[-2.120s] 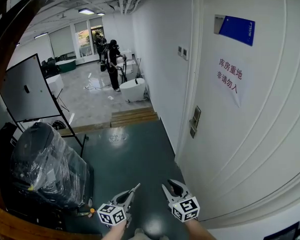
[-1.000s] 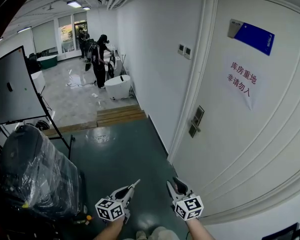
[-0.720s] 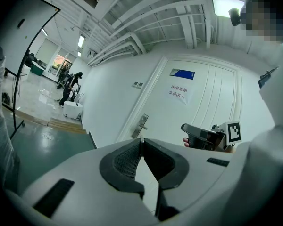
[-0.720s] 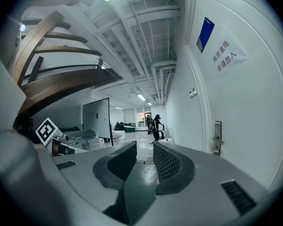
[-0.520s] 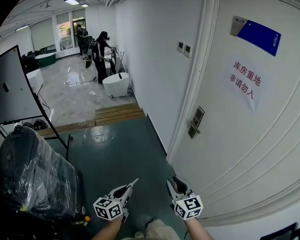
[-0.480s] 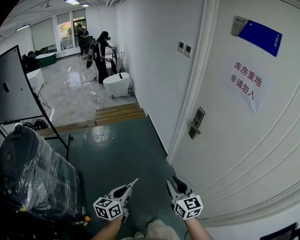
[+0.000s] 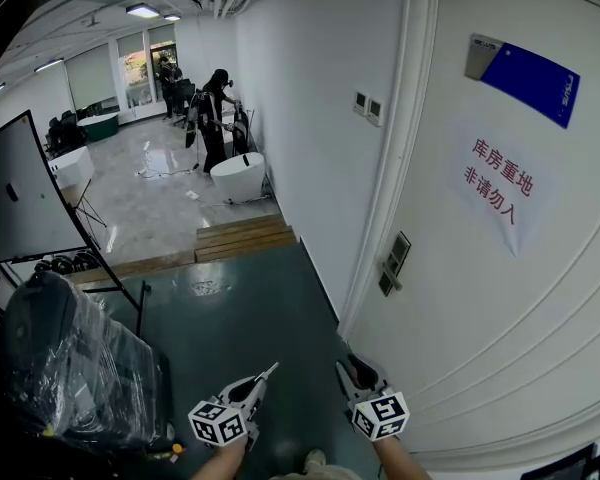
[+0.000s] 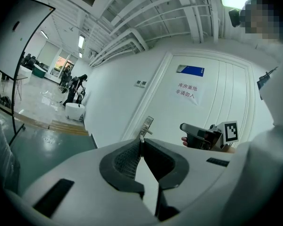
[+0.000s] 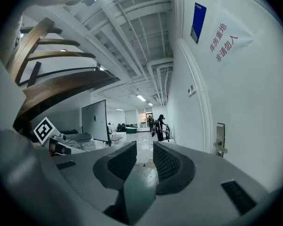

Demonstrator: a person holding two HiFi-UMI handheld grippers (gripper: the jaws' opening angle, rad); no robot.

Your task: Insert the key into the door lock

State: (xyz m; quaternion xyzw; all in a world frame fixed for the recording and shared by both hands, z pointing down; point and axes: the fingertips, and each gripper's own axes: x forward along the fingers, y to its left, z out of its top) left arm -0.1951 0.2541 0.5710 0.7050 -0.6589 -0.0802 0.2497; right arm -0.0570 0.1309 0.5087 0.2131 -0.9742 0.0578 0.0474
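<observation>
Left gripper (image 7: 259, 381) is clenched on the key (image 7: 271, 371), well short of the door lock (image 7: 393, 261) and low to its left. We see only a thin tip past the pads; the rest is buried. Its long axis runs along the jaws, tip aimed forward and rightward toward the lock. Right gripper (image 7: 351, 369), almost beneath the lock, stands released, nothing between its jaws. Our forearms are cut off at the head view's bottom edge. On the lock plate we cannot make out the keyhole, only the handle (image 9: 220, 148). Far beyond the lock, a person (image 7: 217, 118) stands by a white tub (image 7: 238, 177).
</observation>
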